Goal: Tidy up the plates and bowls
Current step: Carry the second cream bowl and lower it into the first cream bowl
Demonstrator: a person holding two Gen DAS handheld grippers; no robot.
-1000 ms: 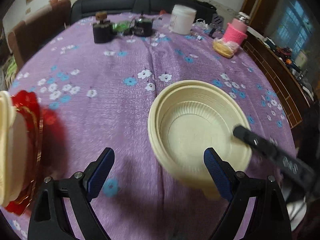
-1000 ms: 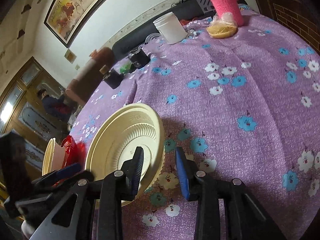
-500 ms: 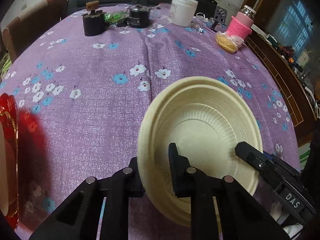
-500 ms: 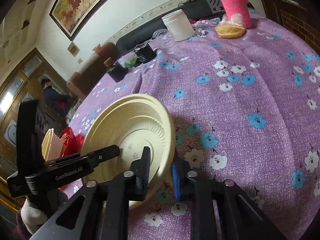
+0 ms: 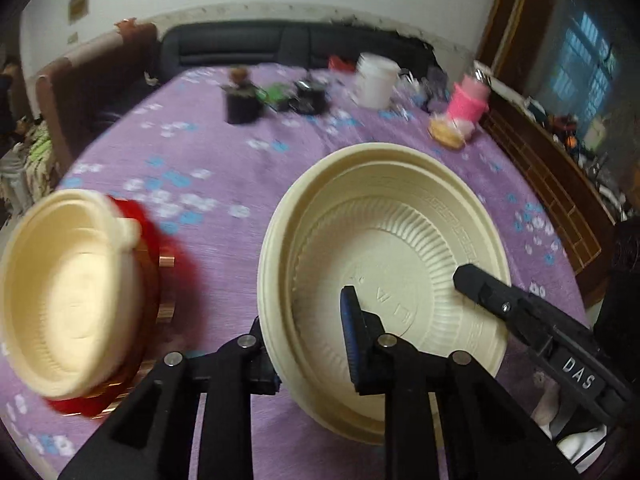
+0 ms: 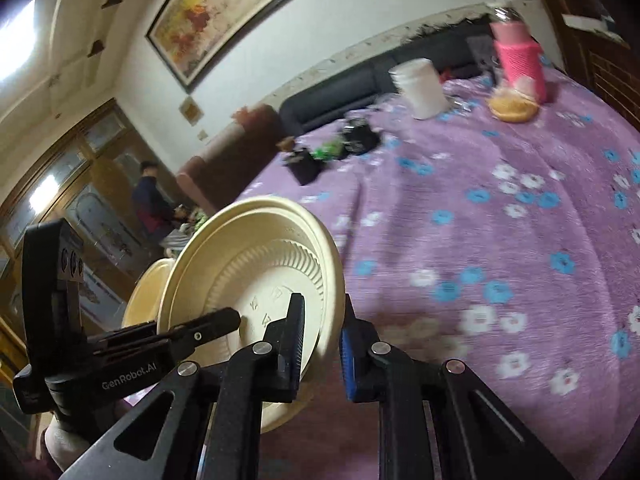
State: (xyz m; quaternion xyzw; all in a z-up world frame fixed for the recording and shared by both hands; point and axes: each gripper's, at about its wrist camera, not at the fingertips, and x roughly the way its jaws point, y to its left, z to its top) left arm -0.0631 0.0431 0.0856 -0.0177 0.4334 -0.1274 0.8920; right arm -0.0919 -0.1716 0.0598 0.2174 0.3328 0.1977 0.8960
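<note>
both my left tool (image 5: 310,344) and right tool (image 6: 320,344) now clench the lifted cream plate (image 5: 384,272), whose near rim they hide.

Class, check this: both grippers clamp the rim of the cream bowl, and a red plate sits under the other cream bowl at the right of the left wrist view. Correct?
Not quite. The red plate and other cream bowl are at the left of the left wrist view. Left gripper and right gripper do clamp the cream bowl.
</note>
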